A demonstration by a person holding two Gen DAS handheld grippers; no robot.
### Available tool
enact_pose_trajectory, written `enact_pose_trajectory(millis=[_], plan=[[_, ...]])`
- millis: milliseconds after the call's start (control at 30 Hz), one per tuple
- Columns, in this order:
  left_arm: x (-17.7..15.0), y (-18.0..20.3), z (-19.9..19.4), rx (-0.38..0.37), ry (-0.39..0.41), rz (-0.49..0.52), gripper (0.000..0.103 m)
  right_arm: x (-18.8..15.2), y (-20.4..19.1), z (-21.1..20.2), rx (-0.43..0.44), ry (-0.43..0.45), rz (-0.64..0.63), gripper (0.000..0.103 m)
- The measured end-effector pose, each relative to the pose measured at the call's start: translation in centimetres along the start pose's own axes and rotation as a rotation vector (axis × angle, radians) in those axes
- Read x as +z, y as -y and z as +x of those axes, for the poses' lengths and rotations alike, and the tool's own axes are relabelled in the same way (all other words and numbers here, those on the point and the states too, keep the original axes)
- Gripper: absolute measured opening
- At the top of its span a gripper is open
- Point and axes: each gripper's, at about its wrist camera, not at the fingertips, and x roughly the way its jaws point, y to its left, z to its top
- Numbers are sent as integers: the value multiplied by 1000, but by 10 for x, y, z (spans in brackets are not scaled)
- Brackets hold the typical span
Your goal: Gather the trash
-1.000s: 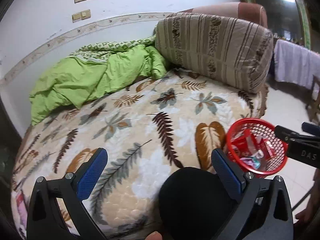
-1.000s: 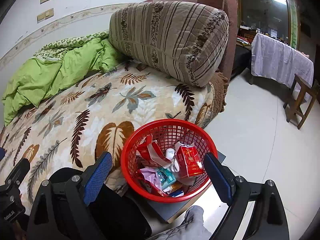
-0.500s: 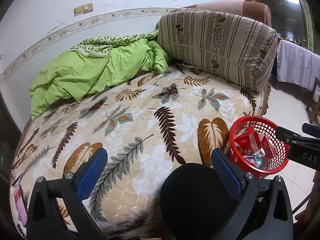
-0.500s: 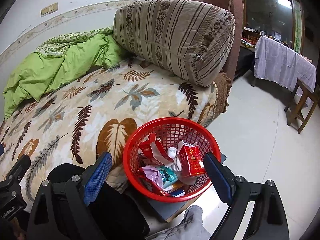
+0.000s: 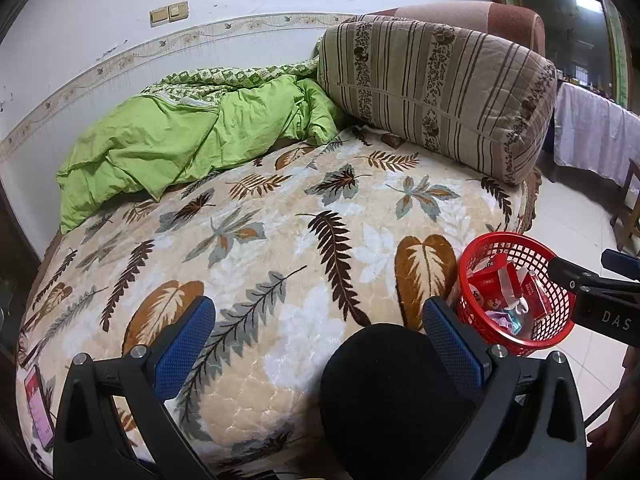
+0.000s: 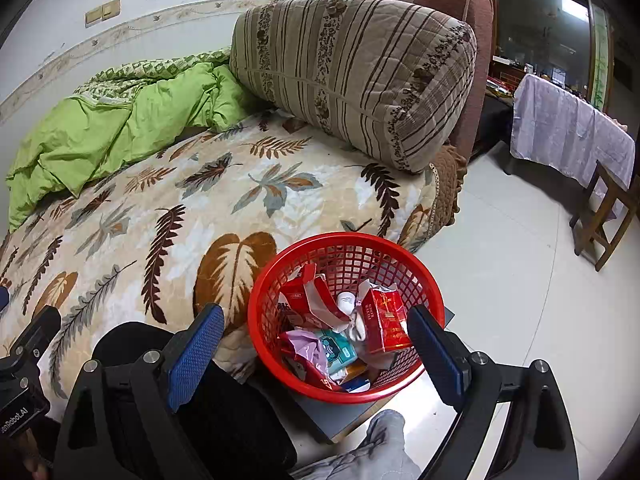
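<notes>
A red mesh basket (image 6: 280, 288) stands on a dark board beside the bed, holding red cartons (image 6: 386, 316), a pink wrapper (image 6: 306, 350) and other packets. The basket (image 5: 470, 264) also shows at the right of the left wrist view. My right gripper (image 6: 316, 344) hovers open just above and in front of the basket, nothing between its blue pads. My left gripper (image 5: 320, 344) is open over the bed's near edge, holding nothing. A pink phone-like item (image 5: 38, 406) lies at the bed's near left corner.
A leaf-patterned blanket (image 5: 260, 240) covers the bed, with a green duvet (image 5: 180, 136) and a striped bolster (image 6: 352, 72) at the back. A person's dark knee (image 5: 384, 392) sits in front. A cloth-covered table (image 6: 568, 128) and wooden stool (image 6: 608, 216) stand on the tiled floor, right.
Both grippers have pulled back and up a little, so more of the bed and wall shows. The basket and its contents have stayed put.
</notes>
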Motion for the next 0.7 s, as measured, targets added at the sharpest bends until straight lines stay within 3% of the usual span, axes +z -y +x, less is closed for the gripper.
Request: enact_pose_trajectory(millis=[700], plan=[[0,-2,0,-2,-1,-1,103,-2,-1,4,-1,-19,-1,94]])
